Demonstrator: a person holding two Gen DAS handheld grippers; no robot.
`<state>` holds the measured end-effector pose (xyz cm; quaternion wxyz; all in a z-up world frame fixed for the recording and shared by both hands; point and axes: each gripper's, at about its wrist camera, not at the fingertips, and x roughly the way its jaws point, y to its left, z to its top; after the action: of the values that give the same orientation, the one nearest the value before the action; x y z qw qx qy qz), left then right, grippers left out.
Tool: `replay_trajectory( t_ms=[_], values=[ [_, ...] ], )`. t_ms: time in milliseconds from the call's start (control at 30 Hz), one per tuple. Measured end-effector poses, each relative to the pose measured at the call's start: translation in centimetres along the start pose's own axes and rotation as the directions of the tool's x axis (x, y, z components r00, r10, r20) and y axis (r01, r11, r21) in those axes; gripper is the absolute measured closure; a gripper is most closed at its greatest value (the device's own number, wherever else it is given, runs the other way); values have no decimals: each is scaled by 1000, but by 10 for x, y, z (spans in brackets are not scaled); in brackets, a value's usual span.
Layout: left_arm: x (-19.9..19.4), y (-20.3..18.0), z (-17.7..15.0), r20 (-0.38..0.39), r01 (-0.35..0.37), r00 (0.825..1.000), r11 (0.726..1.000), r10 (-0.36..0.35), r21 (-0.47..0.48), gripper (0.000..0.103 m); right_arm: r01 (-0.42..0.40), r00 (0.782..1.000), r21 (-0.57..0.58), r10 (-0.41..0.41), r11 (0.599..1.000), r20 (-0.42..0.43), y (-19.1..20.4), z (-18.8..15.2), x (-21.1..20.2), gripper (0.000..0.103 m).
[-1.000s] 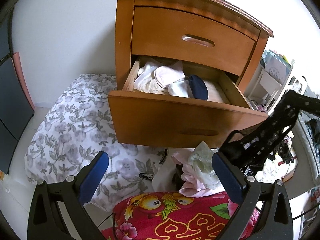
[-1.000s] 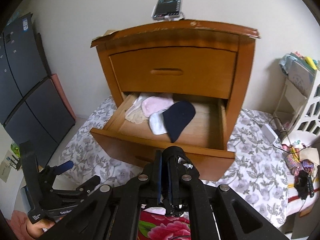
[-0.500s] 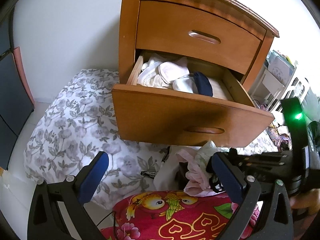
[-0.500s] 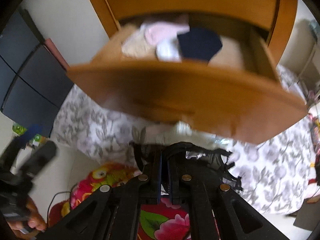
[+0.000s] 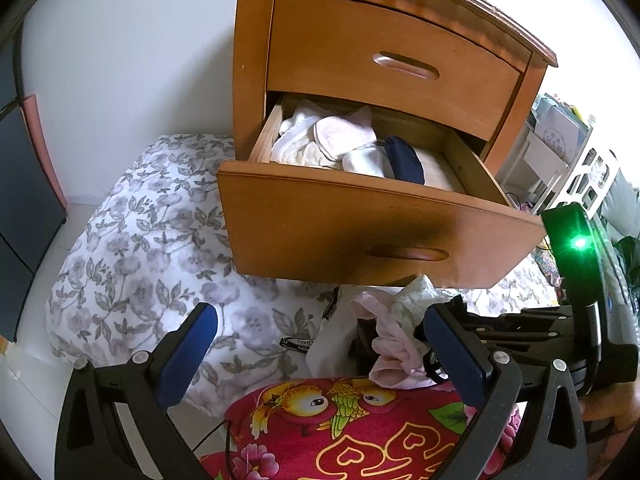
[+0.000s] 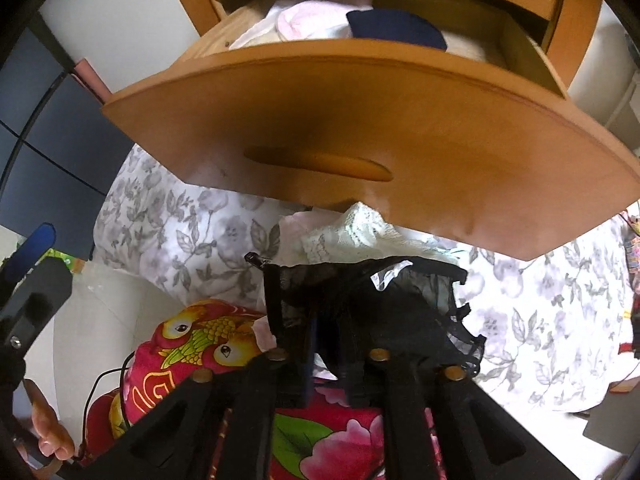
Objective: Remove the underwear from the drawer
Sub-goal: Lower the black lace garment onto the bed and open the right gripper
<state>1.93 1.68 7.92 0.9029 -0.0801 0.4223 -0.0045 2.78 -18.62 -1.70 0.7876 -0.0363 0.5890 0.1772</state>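
Black lace underwear (image 6: 372, 304) draped over right gripper (image 6: 326, 344), below the open drawer (image 6: 360, 120)
Right jaws just been opening, now a narrow gap; lace lies between and over the fingers, pads not clearly pinching it; just ahead, pink and white garments (image 5: 384, 332) heaped on floral bedding (image 5: 152, 248); left gripper (image 5: 316, 344) wide open, holding nothing; more underwear (image 5: 340, 148) in drawer beyond.

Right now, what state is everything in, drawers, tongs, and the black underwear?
Top drawer: closed.
Bottom drawer: pulled open, clothes inside.
Left tongs: open, empty.
Right tongs: just been opening, black underwear between them.
Pile: lying below the bottom drawer.
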Motion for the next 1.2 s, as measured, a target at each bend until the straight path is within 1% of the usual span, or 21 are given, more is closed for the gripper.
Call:
replay_trajectory(
  t_ms=[33,167,233,267,500,733,900,967,1000,1033,1100,1167,1200],
  values=[
    [0,0,0,0,0,1000,1000,0,1,0,4,1000,0,-4,1000,5,-2,0,-4,71],
    [0,0,0,-1,-1,1000,1000,1,2,0,15,999,-16,-14,1000,31,0,0,-16,64],
    [0,0,-1,0,-2,1000,1000,2,2,0,17,999,-19,-16,1000,50,0,0,-24,52],
    [0,0,-1,0,-2,1000,1000,2,2,0,22,998,-22,-21,1000,60,0,-1,-29,50],
    [0,1,-1,0,-2,1000,1000,2,2,0,40,990,-23,-36,999,138,-1,-5,-62,49],
    [0,3,-2,-4,-7,1000,1000,7,2,0,72,970,5,-71,997,234,-2,-8,-94,49],
    [0,2,-1,-7,-9,1000,1000,9,4,0,71,964,19,-73,997,254,-5,-9,-100,48],
    [1,2,-1,-7,-9,1000,1000,9,3,0,70,963,29,-75,997,258,-7,-9,-100,47],
    [1,2,-1,-7,-10,1000,1000,10,2,0,68,962,36,-75,997,262,-8,-10,-101,41],
    [0,2,-1,-7,-12,1000,1000,12,2,0,63,961,45,-73,997,266,-9,-10,-101,34],
    [0,2,-1,-7,-15,1000,1000,15,3,0,59,959,62,-74,996,274,-12,-10,-102,27],
    [1,2,-1,-8,-21,1000,1000,21,3,0,62,958,72,-80,995,274,-15,-9,-102,24],
    [1,2,-1,-8,-23,1000,1000,23,2,0,65,959,77,-83,995,272,-16,-9,-101,21]
  ],
)
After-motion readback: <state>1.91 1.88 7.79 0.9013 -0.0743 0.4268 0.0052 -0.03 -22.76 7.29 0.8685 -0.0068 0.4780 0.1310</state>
